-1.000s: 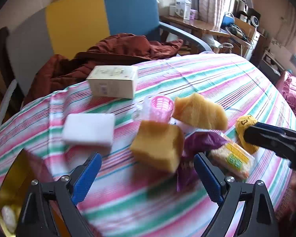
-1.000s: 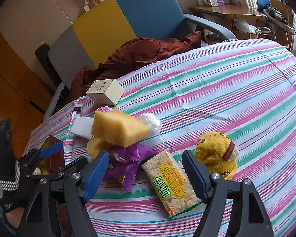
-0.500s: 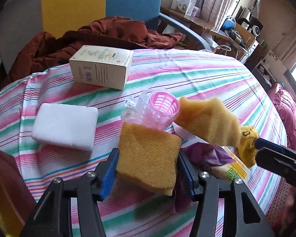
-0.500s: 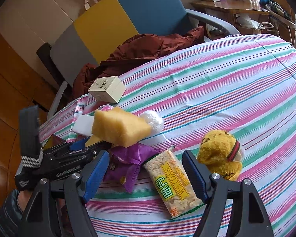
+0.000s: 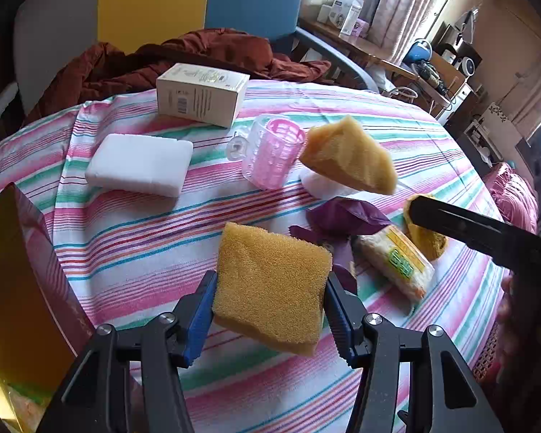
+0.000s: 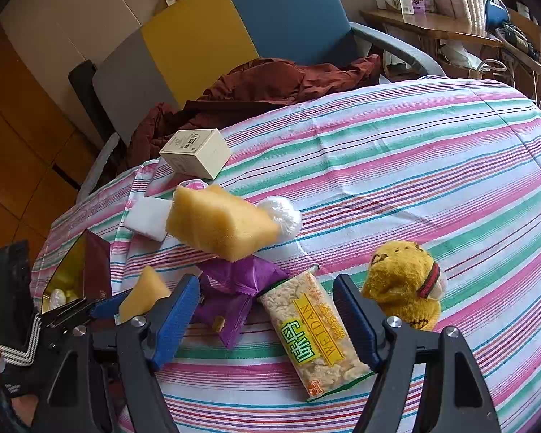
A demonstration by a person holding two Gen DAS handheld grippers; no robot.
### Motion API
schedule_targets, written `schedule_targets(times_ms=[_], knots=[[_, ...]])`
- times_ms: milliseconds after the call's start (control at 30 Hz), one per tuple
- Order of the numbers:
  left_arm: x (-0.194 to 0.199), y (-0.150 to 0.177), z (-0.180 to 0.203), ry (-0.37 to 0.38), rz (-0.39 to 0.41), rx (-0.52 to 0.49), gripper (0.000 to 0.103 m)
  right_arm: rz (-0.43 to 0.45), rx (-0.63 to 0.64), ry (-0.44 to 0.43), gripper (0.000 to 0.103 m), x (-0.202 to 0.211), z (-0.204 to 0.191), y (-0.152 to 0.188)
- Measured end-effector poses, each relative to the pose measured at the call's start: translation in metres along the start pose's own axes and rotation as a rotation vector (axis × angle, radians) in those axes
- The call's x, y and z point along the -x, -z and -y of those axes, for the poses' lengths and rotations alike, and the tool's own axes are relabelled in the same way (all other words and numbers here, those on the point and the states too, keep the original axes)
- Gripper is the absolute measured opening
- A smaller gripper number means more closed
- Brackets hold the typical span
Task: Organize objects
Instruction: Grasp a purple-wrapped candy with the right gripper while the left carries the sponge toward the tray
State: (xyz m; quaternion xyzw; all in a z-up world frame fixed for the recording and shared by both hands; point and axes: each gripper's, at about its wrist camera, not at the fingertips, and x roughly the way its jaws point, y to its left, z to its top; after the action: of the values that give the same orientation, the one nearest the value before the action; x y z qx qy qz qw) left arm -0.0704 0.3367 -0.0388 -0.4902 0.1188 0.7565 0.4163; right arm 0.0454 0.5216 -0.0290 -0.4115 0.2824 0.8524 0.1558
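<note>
Striped counter (image 5: 133, 259) crowded. Our left claw (image 5: 268, 297) grips the sponge (image 5: 270, 281) mid-counter, pinched at its edges, so we risk slippage. Right claw (image 6: 267, 310) wide over the snack bar (image 6: 314, 332).

Desk (image 6: 433, 166) under pink-green-white striped cloth. Far left: cream cardboard box (image 6: 195, 152); near it white foam block (image 5: 139, 164), pink plastic mesh cup (image 5: 272, 151) on its side. Centre: crumpled purple wrapper (image 6: 234, 288), clear rice-cracker packet (image 6: 315, 335). Right of packet: yellow plush bear (image 6: 402, 283). Left edge: dark red gold-lined box (image 5: 21, 274).
</note>
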Motion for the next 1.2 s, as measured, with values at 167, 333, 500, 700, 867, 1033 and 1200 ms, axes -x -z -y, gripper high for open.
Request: schedule_targets(times_ms=[167, 333, 500, 700, 867, 1033, 1200], knots=[[0.020, 0.011, 0.002, 0.020, 0.032, 0.004, 0.058, -0.033, 0.114, -0.057, 0.077, -0.005, -0.025, 0.006], [0.052, 0.027, 0.003, 0.044, 0.082, -0.001, 0.058, -0.104, 0.256, -0.051, 0.077, -0.024, -0.054, 0.016], [0.086, 0.050, -0.001, 0.056, 0.118, -0.007, 0.058, -0.138, 0.391, 0.003, 0.077, -0.051, -0.076, 0.019], [0.117, 0.073, -0.022, 0.059, 0.151, 0.045, 0.059, -0.209, 0.458, 0.067, 0.062, -0.081, -0.082, 0.026], [0.135, 0.093, -0.049, 0.041, 0.173, 0.123, 0.059, -0.196, 0.457, 0.067, 0.052, -0.068, -0.083, 0.033], [0.154, 0.114, -0.074, 0.013, 0.194, 0.186, 0.060, -0.170, 0.454, 0.044, 0.041, -0.050, -0.092, 0.040], [0.173, 0.137, -0.105, -0.024, 0.223, 0.267, 0.060, -0.172, 0.452, 0.049, 0.038, -0.045, -0.099, 0.050]])
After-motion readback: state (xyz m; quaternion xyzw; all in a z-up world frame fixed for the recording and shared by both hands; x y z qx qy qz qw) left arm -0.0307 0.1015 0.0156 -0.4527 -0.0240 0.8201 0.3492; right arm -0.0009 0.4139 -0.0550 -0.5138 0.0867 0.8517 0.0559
